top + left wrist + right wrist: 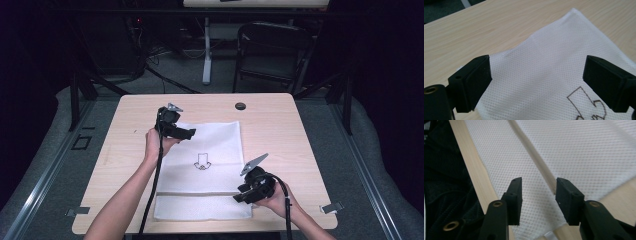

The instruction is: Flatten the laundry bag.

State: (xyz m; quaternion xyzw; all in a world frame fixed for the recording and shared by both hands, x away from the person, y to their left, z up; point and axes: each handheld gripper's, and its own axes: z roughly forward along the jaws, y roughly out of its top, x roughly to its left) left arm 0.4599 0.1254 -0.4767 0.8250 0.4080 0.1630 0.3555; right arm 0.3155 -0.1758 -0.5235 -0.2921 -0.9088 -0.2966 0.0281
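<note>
Light wooden table (280, 130) has a white mesh fabric bag (210, 145) with an arrow print lying flat on it, plus a small black round cap (240, 106) near the far edge.

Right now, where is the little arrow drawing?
In the high view, the outlined arrow drawing sits mid-table on the white mesh cloth, between the left tool and right tool.
</note>
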